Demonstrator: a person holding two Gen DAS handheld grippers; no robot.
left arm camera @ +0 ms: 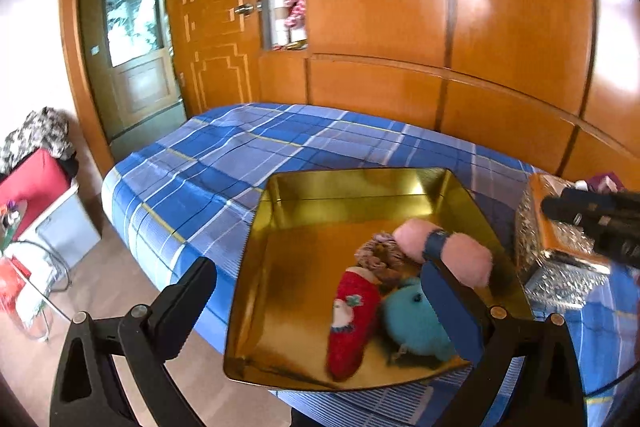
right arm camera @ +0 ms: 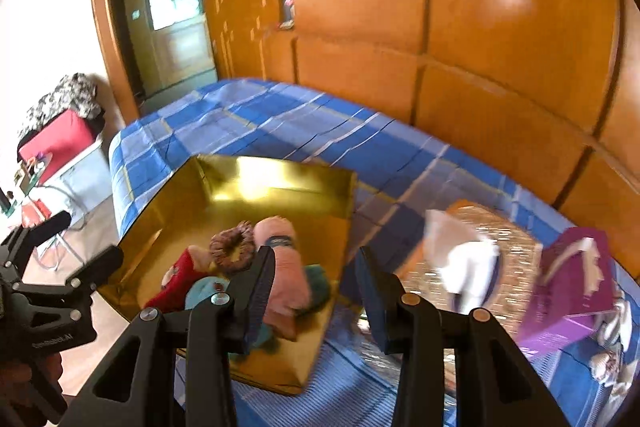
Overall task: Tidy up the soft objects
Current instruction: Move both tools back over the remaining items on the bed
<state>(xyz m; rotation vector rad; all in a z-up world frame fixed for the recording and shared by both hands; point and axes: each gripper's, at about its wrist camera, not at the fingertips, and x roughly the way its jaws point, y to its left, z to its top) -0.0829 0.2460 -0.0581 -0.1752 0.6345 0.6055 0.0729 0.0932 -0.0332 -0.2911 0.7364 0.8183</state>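
Hovering open-jawed and empty, both grippers face the gold tray [left arm camera: 280, 267]; right gripper [right arm camera: 316, 291] nearer the far-right tissue box [right arm camera: 512, 247].

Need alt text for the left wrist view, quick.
A gold tray on a blue plaid bed holds a red sock, teal plush, pink roll and scrunchie; the left gripper is open above it.

Daylight comes through the glazed door [left arm camera: 134, 15], leaving glare patches on the glossy wardrobe [left arm camera: 480, 7] and the gold tray [right arm camera: 256, 179]. Fisheye bending curves every edge (corners black). The right wrist view smears with motion blur.
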